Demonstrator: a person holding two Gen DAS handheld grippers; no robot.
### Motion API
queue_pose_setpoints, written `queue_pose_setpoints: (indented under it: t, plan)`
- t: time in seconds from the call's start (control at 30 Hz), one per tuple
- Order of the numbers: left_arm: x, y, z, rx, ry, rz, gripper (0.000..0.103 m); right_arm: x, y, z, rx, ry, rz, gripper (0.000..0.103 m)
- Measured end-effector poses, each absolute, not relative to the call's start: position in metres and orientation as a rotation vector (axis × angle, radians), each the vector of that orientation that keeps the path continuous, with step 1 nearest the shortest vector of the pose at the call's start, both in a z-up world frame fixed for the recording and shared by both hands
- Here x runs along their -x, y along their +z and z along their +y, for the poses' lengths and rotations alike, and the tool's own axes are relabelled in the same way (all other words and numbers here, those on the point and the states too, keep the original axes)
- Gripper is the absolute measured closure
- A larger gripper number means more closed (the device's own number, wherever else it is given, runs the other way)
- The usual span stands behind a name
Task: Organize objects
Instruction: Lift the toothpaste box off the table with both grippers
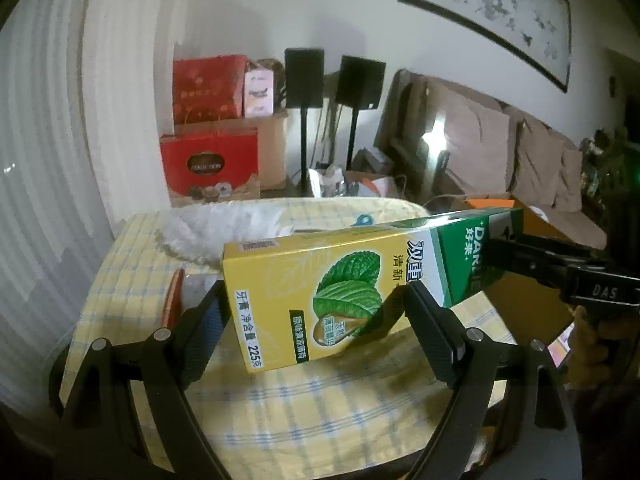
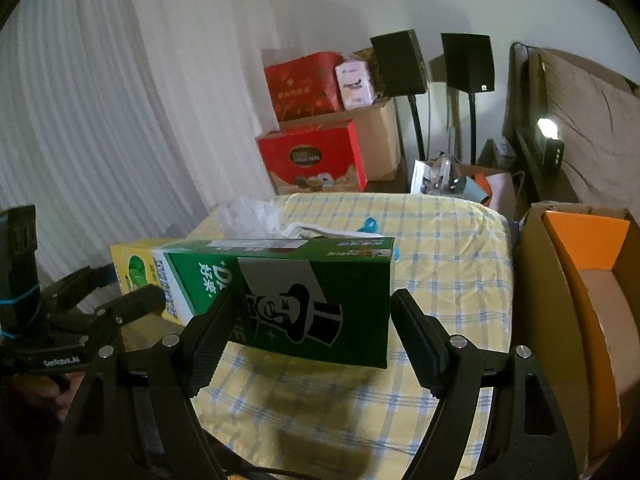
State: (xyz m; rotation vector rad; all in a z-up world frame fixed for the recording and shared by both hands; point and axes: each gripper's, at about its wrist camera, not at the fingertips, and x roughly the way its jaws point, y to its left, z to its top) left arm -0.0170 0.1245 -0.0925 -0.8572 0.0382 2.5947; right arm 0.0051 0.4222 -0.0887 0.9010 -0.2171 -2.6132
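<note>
Wide-spread fingers (image 1: 208, 332) of left gripper (image 1: 316, 336) and right gripper (image 2: 308, 340) clamping opposite ends of the long toothpaste box (image 1: 320, 292), lifted between them clear above the checked cloth (image 2: 440, 240), likely bound for the cardboard box (image 2: 560, 288) beside the right fingers.

Glossy cardboard toothpaste box (image 1: 320, 292); soft checked cotton tablecloth (image 1: 320, 412).

We see a dim room. A small lamp (image 2: 547, 128) glares brightly. Edges bend round and go black. Dark shadows fall on the bed (image 2: 440, 240).
</note>
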Motion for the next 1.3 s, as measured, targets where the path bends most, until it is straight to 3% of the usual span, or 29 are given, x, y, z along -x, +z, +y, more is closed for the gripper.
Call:
queue_pose_setpoints:
  t: [1.3]
  plan:
    - [-0.015,-0.011,0.238,0.616,2.514,0.105,0.018,-0.067,-0.006,0.53,-0.646,-2.856,-0.289,0.025]
